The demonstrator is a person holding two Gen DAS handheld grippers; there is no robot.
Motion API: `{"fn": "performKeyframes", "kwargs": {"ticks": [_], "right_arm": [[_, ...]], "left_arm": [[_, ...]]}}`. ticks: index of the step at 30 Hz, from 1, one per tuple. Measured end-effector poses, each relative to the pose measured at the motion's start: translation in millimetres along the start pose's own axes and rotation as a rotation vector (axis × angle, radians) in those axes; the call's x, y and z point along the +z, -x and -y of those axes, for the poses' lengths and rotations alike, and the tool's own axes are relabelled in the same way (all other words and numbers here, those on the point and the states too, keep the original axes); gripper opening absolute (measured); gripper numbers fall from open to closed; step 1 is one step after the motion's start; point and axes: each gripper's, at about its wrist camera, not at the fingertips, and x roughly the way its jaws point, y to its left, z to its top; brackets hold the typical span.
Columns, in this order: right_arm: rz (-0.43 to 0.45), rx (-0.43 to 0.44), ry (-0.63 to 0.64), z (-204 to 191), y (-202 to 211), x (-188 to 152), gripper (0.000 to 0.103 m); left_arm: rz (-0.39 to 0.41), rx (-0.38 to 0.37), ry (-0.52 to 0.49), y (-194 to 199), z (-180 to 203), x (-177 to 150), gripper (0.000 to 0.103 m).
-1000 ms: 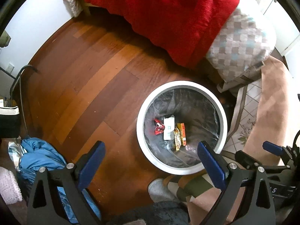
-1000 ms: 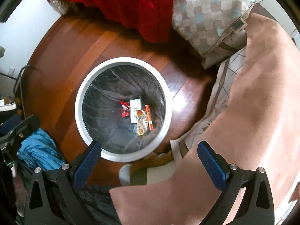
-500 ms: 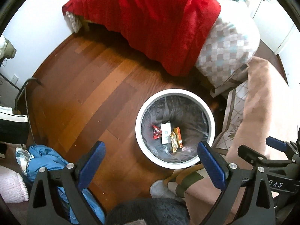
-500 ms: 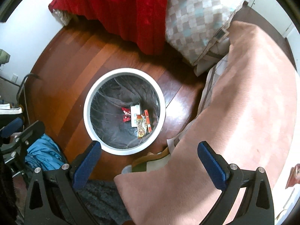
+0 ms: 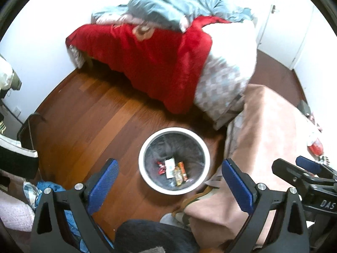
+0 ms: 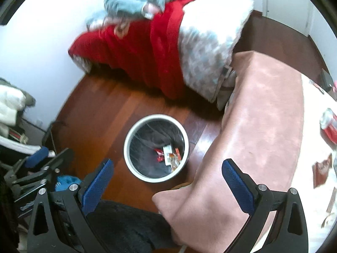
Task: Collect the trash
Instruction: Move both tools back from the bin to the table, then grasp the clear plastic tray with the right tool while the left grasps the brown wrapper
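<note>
Two hand-held grippers — left [image 5: 169,182], right [image 6: 167,180] — gape wide, empty; one bin [image 5: 147,181] holds four wrappers [image 5: 173,169].

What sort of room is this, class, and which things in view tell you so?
Most likely a bedroom: a bed draped with a red blanket stands on a wooden floor, and a lined waste bin sits beside it.

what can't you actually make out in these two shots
- Wrapper labels in the trash bin: too small in both views; only red, white and orange wrappers show.
- Red can: cut by the right wrist frame edge and blurred, brand unreadable.
- Bedding on the bed: motion-blurred in both views.
- Space under the red blanket: hidden in shadow.
- Left gripper and right gripper: open, empty.
</note>
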Motion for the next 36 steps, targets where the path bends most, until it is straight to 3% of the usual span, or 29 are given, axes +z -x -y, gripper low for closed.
{"fn": "performKeyframes", "kwargs": {"ticks": [4,9,20,24,28,32,33,36], "right_arm": [[0.051,0.014,-0.077,32,40,-11,0.103],[0.072,-0.058,-0.191,103,72,-34,0.103],[-0.014,-0.382,-0.547,366,122,-120,0.103],[-0.047,-0.423,-0.681,444,127,-148,0.103],[-0.067,-0.447,-0.731,487,123,-158,0.103],[-0.081,-0.423,-0.731,502,111,-159,0.103],[-0.085,-0.418,-0.727,504,107,-158,0.103],[-0.088,-0.422,-0.713,506,97,-155,0.103]], "left_arm": [[0.026,-0.044,-0.049,15,41,-3,0.1],[-0.007,-0.094,-0.137,0,115,-16,0.1],[-0.156,-0.256,-0.395,-59,347,-55,0.1],[-0.205,-0.304,-0.495,-77,421,-69,0.1],[-0.233,-0.314,-0.672,-96,484,-85,0.1],[-0.26,-0.318,-0.779,-112,508,-99,0.099],[-0.259,-0.319,-0.789,-115,511,-101,0.098],[-0.251,-0.309,-0.781,-121,515,-105,0.063]]}}
